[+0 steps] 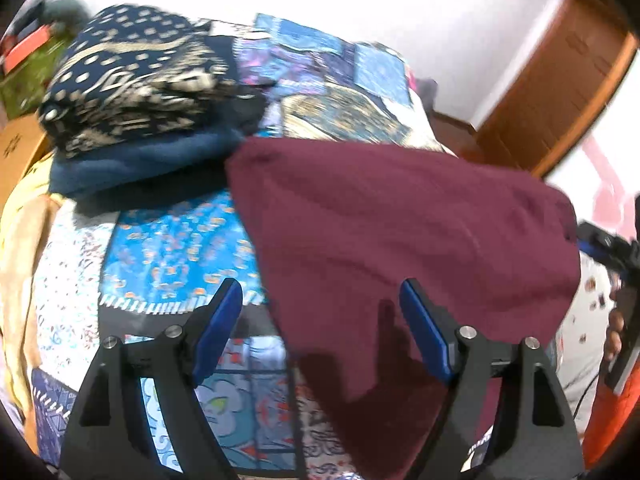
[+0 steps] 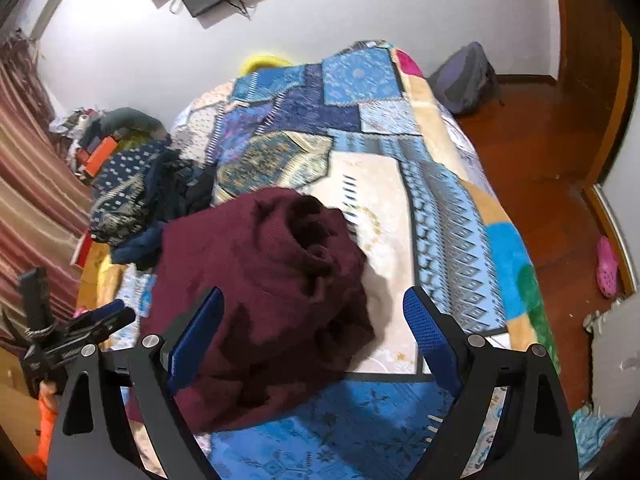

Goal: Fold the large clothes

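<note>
Left wrist: left gripper point(image 1: 320, 320) spread wide, empty, above maroon sweater point(image 1: 400, 220) lying on bed point(image 1: 180, 240).

Right wrist: right gripper point(image 2: 312, 328) released, empty; sweater point(image 2: 260, 280) bunched mid-bed. Looks soft, thick, limp; best pinched at hem corners.

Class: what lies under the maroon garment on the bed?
The maroon garment lies crumpled on the patchwork blanket, which shows all round it. The patch beneath it is covered, so anything else there cannot be seen.

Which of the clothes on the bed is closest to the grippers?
The maroon garment, plain dark red, lying alone under both open grippers; the dotted navy clothes sit farther back.
</note>
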{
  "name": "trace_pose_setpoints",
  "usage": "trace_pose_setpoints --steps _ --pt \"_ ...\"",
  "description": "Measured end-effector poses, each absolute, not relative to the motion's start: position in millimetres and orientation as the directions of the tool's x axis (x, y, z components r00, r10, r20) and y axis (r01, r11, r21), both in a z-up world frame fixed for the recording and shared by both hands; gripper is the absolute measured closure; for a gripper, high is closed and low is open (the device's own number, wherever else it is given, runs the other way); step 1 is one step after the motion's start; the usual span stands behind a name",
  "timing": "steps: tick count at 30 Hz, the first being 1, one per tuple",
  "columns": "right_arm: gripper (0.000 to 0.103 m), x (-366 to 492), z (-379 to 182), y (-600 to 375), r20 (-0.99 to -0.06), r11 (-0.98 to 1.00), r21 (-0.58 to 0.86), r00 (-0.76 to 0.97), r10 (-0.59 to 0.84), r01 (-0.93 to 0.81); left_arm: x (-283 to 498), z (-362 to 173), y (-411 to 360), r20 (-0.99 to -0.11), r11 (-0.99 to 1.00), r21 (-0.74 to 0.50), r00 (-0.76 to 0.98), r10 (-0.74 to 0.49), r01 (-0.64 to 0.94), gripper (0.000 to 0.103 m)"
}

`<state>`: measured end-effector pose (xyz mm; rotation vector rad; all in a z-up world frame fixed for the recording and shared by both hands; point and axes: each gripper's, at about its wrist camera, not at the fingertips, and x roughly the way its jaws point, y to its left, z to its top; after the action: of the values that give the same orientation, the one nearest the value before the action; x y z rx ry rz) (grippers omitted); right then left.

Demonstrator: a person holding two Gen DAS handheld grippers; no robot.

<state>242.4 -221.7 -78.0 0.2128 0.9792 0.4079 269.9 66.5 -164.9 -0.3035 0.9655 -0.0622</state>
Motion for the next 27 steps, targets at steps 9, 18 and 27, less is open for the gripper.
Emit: trace_pose_setpoints --steps 9,18,27 --pt "0.012 267 -113 -214 -0.799 0.870 0.457 0.344 0.493 -0.185 283 -207 91 -0.803 0.856 -0.488 0.471 -0.365 -0.169 0.023" --pt "0.000 265 -154 -236 -0.738 0.764 0.642 0.226 0.636 -0.053 300 -245 95 -0.720 0.701 -0.673 0.426 -0.548 -0.237 0.022" --pt "0.000 275 -168 -236 -0.673 0.682 0.731 0.181 0.717 0.020 325 -251 87 -0.695 0.665 -0.706 0.417 -0.586 -0.242 0.020"
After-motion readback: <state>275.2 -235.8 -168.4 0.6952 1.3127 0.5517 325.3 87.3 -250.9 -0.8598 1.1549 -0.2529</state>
